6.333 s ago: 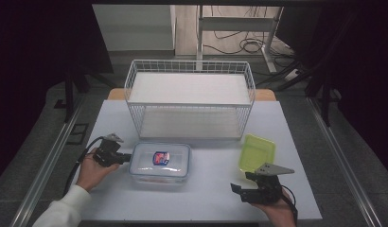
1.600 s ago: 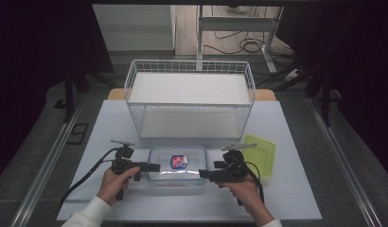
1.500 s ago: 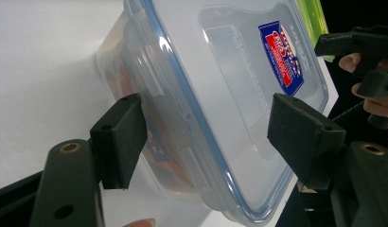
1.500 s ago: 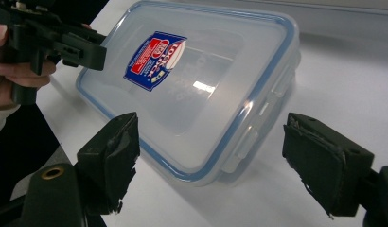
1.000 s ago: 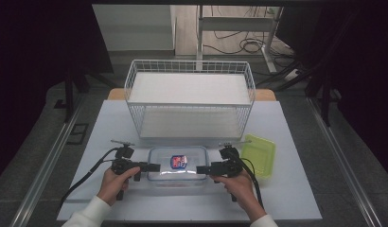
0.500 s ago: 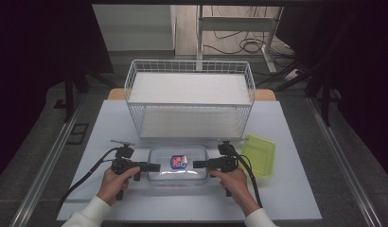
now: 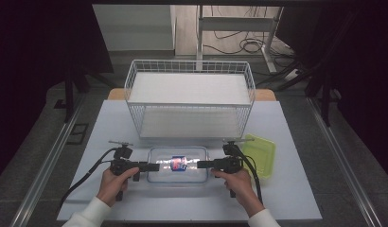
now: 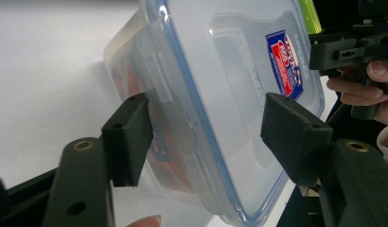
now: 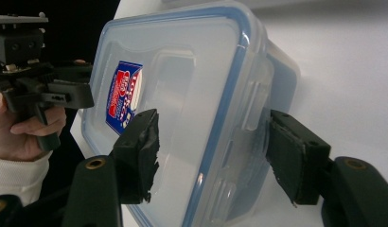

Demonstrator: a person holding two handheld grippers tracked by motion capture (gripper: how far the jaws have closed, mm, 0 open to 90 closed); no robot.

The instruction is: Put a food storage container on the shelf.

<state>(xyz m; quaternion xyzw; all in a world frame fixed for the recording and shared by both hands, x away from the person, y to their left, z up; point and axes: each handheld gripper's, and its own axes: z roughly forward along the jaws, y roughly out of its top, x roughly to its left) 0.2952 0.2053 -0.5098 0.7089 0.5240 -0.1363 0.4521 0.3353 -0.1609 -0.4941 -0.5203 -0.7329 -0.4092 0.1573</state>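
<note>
Pale grey counter (image 7: 301,198), set in a dim room; dark floor all around, with cables beyond the far edge.

White wire basket (image 7: 189,105) stands at the back of the counter, two flat white shelves inside it. Green lid (image 7: 262,153) lies flat to the right, near the front of the basket and just beside the right hand.

Clear plastic box (image 7: 178,164) sits on the counter in front of the basket, between the two claws. Blue-rimmed lid on top, with a red and blue label (image 7: 177,162) at its middle. Something reddish shows through the wall in the left gripper view; cannot tell what.

Left claw (image 7: 154,166) points level at the box's left end. Its jaws have just been closing; in the left gripper view they straddle the end wall and lid edge, one pad (image 8: 130,137) against the side latch, the other over the lid top. Pinch not clear.

Right claw (image 7: 201,165) points level at the right end. Its jaws have just been closing too, and straddle that end; whether the pads (image 9: 139,151) press, cannot tell.
</note>
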